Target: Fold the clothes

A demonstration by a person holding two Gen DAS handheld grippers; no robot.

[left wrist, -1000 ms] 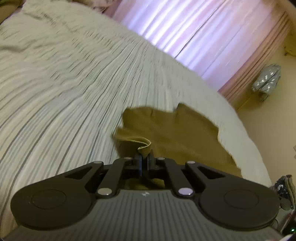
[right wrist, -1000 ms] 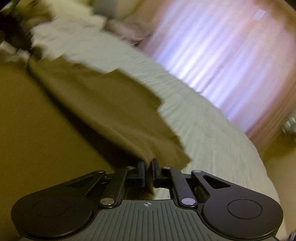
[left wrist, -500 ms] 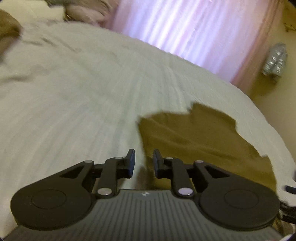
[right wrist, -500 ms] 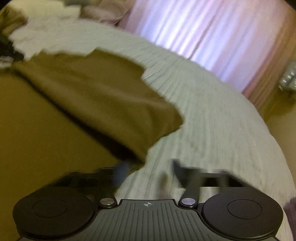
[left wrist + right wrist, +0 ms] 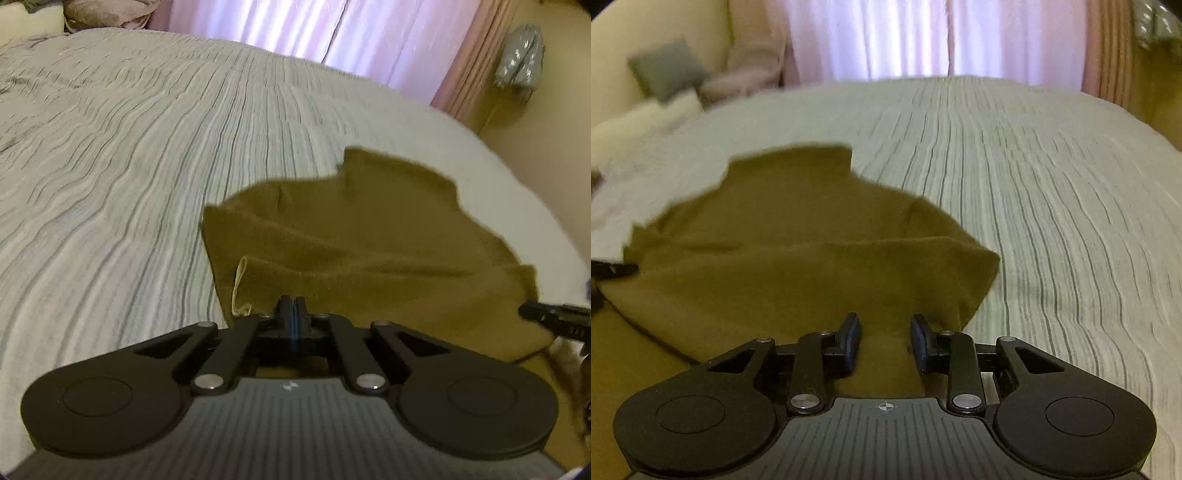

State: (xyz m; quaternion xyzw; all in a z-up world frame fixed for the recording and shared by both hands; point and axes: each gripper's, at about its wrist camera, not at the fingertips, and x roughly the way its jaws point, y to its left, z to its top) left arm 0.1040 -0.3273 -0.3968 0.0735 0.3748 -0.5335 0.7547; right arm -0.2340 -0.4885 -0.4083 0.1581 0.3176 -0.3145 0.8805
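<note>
An olive-brown garment lies on the bed, its near part doubled over into a thick fold. My left gripper is shut, its fingers pinched together on the garment's near edge beside a pale label strip. In the right wrist view my right gripper is open over the garment's right end, with cloth lying between its fingers but not clamped. Each view catches the other gripper's black tip at its edge: the right gripper and the left gripper.
The striped grey-white bed cover spreads wide to the left and beyond the garment. Pink curtains hang behind the bed. Pillows sit at the far left. A silvery bag hangs on the wall.
My left gripper let go, opened, then shut again on the garment's near edge. My right gripper opened and released the cloth. Both views swung toward the curtains.
</note>
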